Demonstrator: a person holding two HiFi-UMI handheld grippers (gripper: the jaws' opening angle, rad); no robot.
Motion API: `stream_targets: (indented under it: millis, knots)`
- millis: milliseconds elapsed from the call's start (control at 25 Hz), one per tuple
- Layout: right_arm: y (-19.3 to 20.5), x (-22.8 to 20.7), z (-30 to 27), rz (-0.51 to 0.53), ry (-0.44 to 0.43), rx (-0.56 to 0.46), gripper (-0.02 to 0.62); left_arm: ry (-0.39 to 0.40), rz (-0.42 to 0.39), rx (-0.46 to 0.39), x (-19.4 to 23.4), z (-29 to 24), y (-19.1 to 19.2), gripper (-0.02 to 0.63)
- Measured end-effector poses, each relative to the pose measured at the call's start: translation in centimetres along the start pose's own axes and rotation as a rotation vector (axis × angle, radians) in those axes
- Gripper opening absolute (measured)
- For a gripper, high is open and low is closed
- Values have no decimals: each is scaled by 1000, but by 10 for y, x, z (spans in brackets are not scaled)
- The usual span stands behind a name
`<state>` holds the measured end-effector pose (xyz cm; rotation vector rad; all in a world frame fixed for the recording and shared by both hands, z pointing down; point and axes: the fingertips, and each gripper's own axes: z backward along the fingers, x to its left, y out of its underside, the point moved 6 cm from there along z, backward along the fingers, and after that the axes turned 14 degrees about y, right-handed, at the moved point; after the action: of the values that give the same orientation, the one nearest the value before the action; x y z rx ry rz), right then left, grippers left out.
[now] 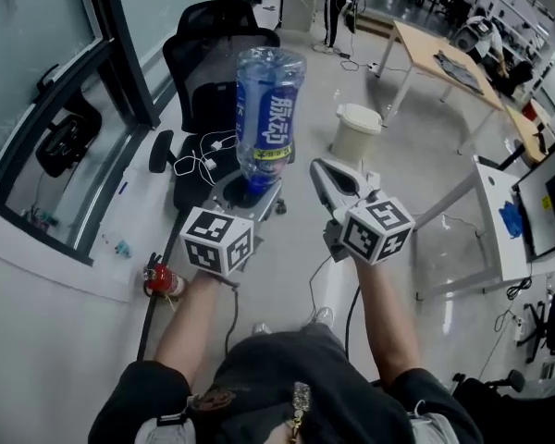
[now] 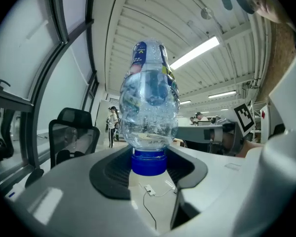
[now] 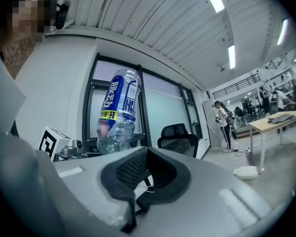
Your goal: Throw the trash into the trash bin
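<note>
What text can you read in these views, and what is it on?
"脉动": white on the blue label of the bottle, held cap-down by the left hand-held gripper.
Print on the yellow band below it: too small to read.
Faces of the marker cube: coded patterns, no words.

Head view: high, facing steeply down. Gripper views: close behind own jaws, tilted upward. Shared throughout: bottle (image 1: 270, 109), office chair (image 1: 217, 58).
</note>
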<state>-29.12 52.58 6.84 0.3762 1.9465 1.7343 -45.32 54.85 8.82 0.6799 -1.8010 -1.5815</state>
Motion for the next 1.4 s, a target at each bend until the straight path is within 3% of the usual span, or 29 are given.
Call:
stream_targets:
  millis: [560, 800, 1040, 1400]
  knots:
    - [10, -166, 81, -68, 260, 4, 3, 243, 6, 81, -68, -172, 22, 204]
    - [9, -250, 99, -89, 274, 3, 3, 281, 23, 80, -95, -249, 30, 206]
    - [2, -322, 106, -103, 269, 1, 3, 266, 49, 92, -110, -311, 35, 205]
    - [-8, -405, 93, -132, 321, -24, 3, 279, 53, 117, -97, -385, 38, 204]
